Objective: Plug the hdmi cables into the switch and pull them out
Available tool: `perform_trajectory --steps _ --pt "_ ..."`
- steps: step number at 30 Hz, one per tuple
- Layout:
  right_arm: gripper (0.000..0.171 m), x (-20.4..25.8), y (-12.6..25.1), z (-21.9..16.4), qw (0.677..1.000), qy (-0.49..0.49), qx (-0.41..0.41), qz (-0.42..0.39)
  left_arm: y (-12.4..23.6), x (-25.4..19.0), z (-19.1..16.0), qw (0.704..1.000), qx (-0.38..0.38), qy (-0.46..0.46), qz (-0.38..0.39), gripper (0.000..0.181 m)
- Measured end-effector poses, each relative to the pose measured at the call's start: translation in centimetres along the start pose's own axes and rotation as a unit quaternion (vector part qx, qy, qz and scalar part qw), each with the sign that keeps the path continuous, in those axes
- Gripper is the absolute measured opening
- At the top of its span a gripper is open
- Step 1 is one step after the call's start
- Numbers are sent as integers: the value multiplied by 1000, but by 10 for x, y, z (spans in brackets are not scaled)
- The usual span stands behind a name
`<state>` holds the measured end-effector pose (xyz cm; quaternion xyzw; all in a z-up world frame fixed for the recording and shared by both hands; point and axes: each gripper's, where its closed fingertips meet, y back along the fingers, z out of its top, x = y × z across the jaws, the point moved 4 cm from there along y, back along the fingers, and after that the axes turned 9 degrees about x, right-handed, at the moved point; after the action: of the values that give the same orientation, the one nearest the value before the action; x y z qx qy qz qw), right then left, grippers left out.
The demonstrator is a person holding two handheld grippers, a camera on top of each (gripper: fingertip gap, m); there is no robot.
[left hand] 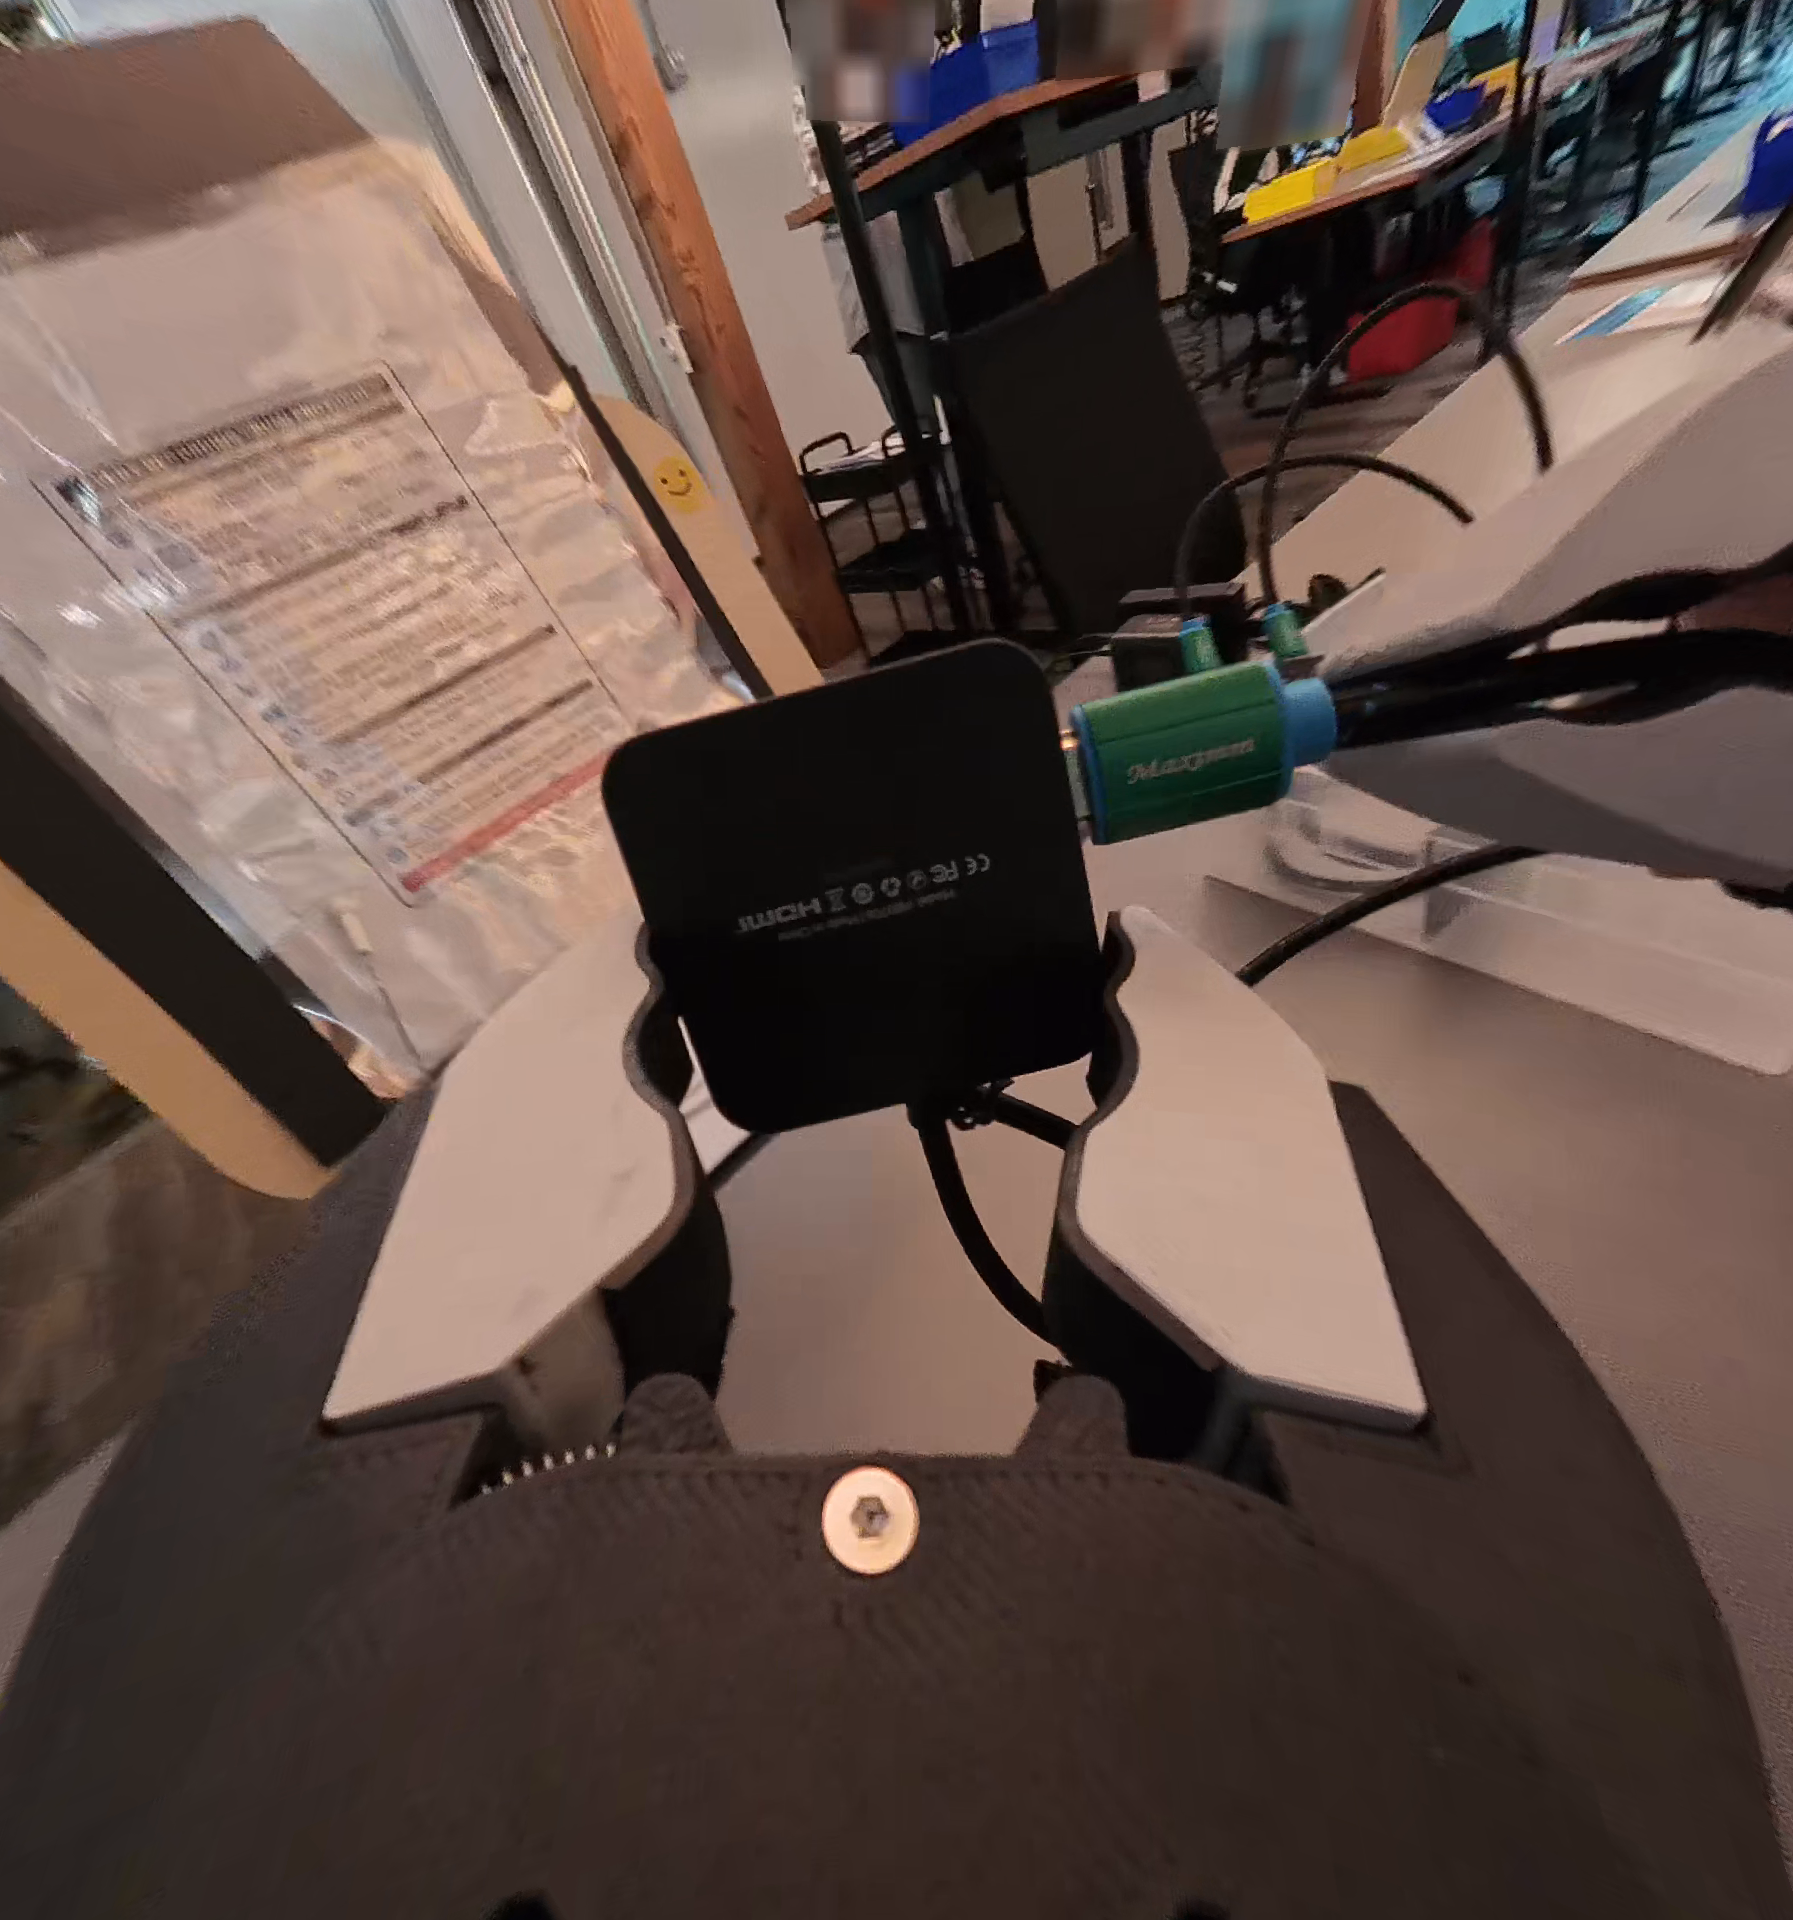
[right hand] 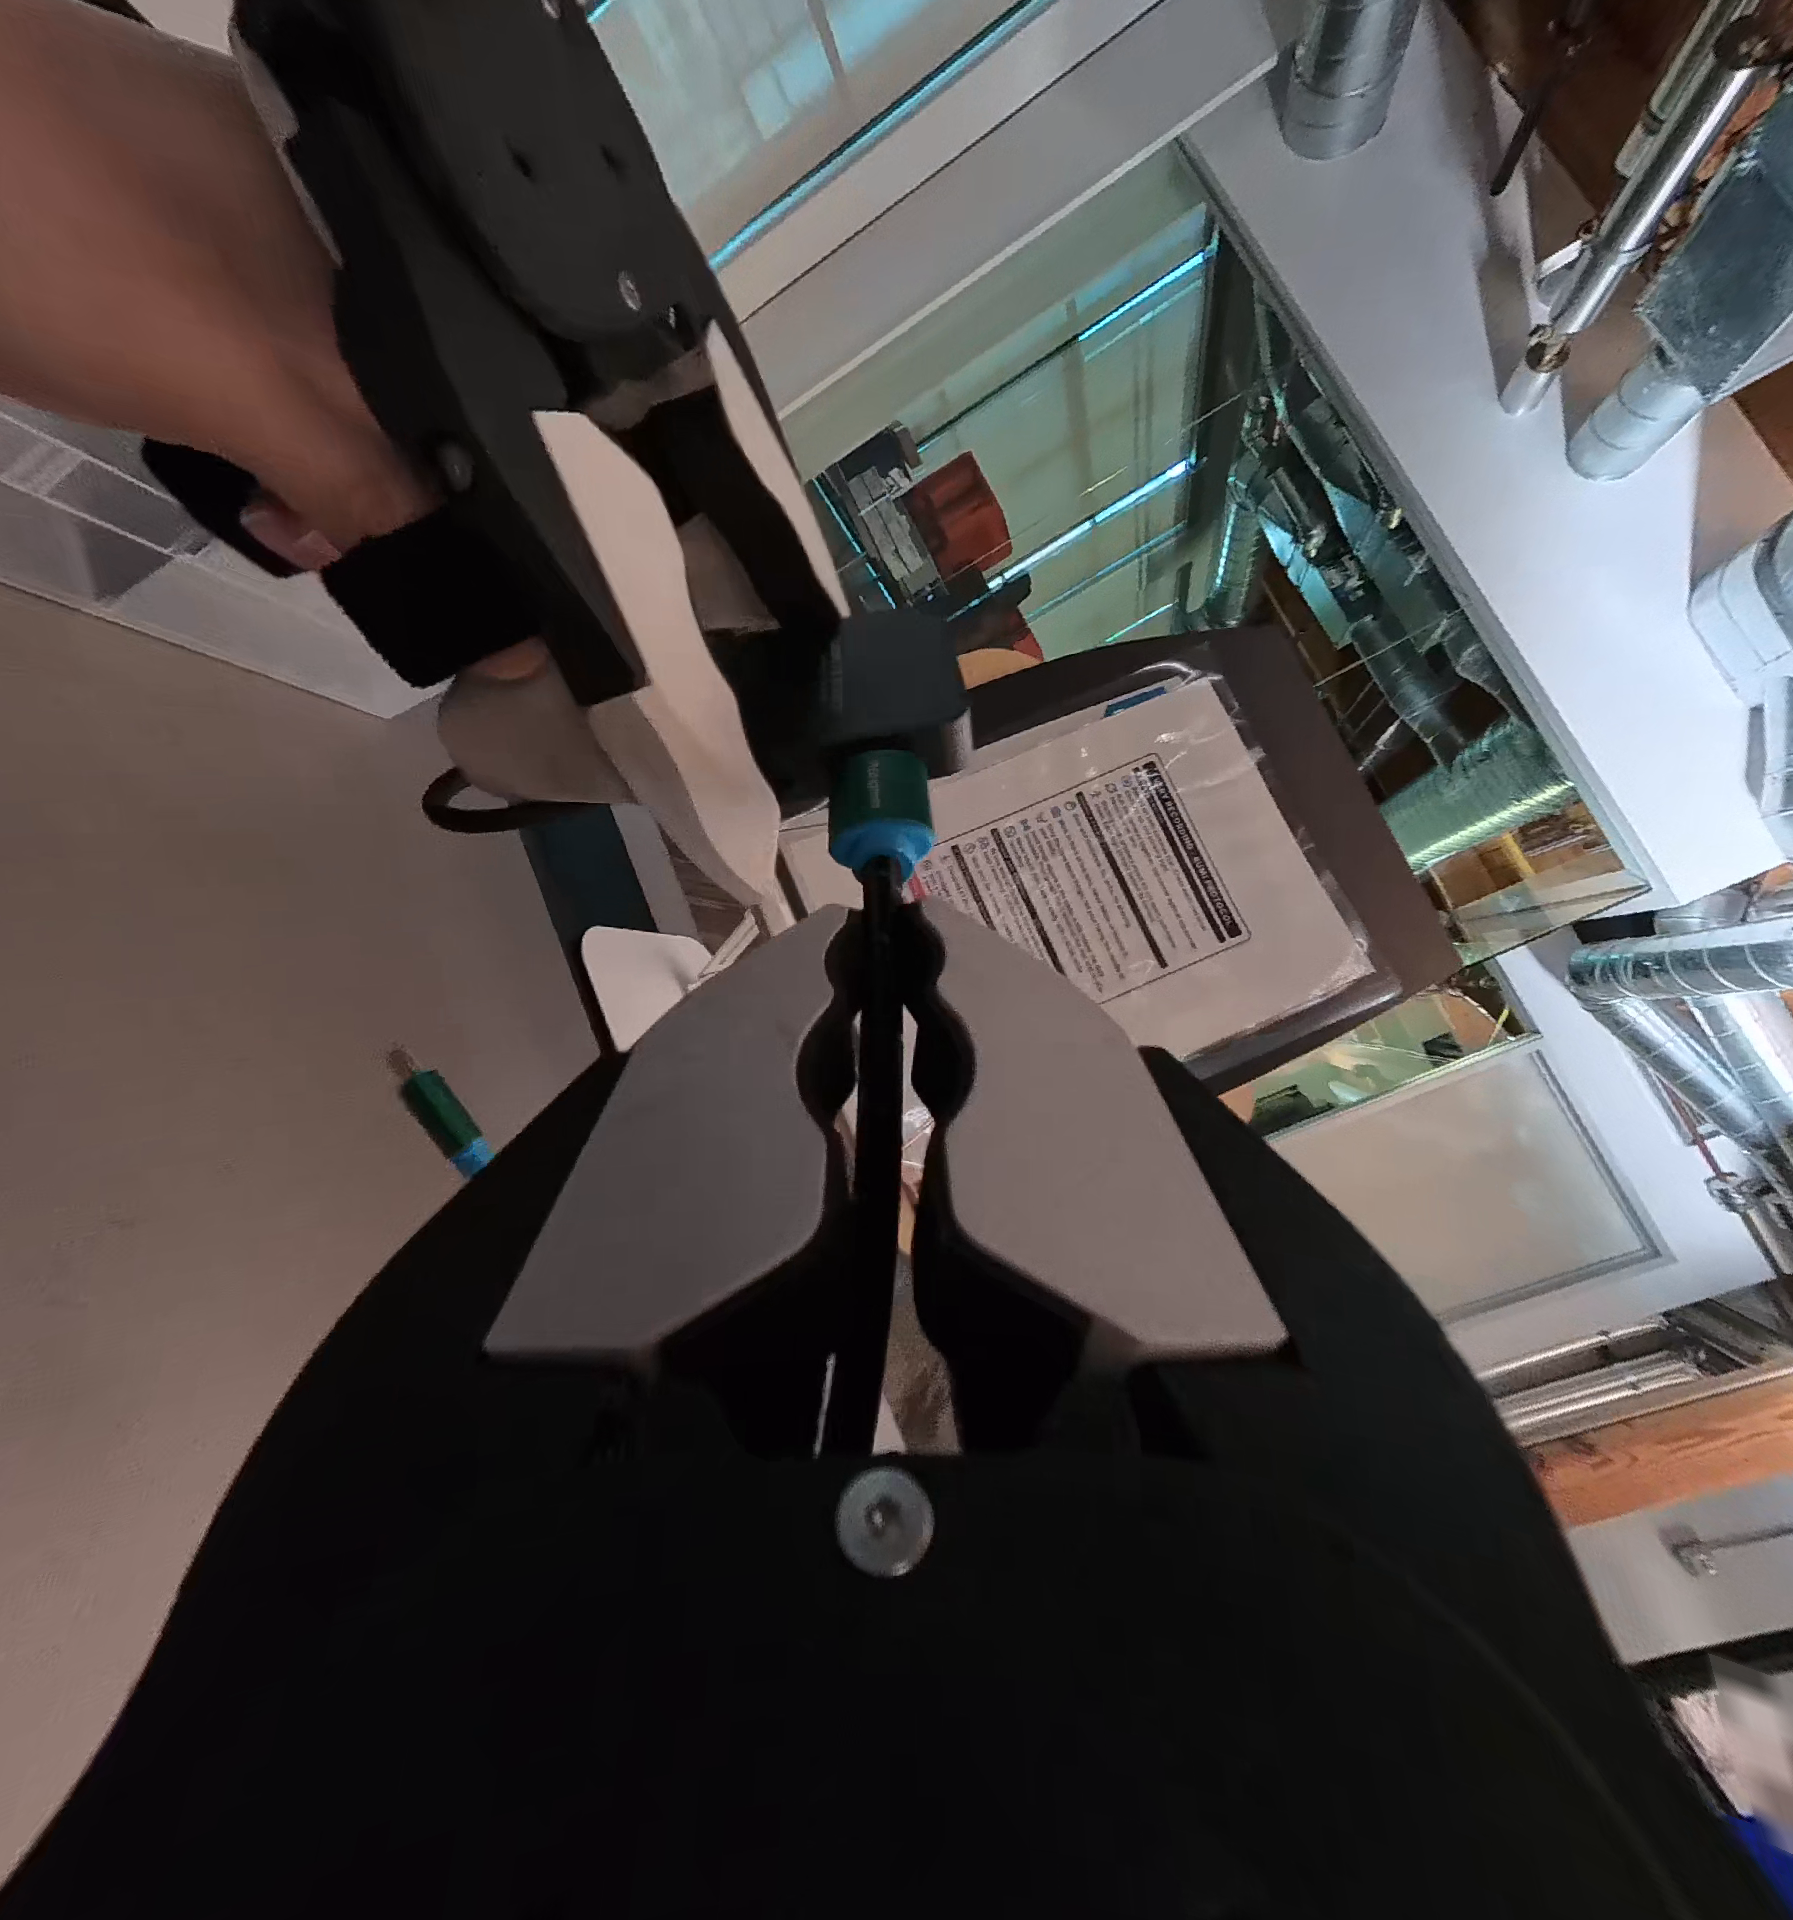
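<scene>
Switch (left hand: 850,883) clamped in left gripper (left hand: 876,997); green plug (left hand: 1188,764) crosswise, its cable (right hand: 876,997) in right gripper (right hand: 881,925).

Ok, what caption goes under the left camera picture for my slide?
Left gripper holds the black switch while a green HDMI plug sits at its side port.

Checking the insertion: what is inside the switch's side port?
The green plug meets the black switch at its side; a sliver of metal tip shows. How deep it sits is hidden by the switch body.
</scene>
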<state>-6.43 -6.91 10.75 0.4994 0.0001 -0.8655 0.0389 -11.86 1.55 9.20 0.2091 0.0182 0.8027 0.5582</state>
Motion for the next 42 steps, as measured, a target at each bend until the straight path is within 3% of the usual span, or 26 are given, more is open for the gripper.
perform_trajectory --steps 1,4,9,29,35,38,42 --pt "6 0 0 -1 1000 -6 -1 6 1 0 1 1000 -4 -17 13 77" --pt "7 -1 -1 -4 999 -30 -9 23 6 1 4 996 -28 -67 46 76" --pt "7 4 -6 -7 998 -44 -17 42 6 4 0 995 11 -87 56 76" --pt "6 8 -14 -10 996 -73 -3 56 -7 5 -10 999 47 -22 -2 76" --pt "8 -2 4 9 996 -56 -63 42 -3 22 -14 999 52 -3 -12 77" --pt "11 -18 29 24 981 -110 -130 90 5 20 -12 996 39 -5 -78 76" --pt "18 -39 63 20 955 -142 -216 143 24 -12 -7 968 17 -35 -247 77"
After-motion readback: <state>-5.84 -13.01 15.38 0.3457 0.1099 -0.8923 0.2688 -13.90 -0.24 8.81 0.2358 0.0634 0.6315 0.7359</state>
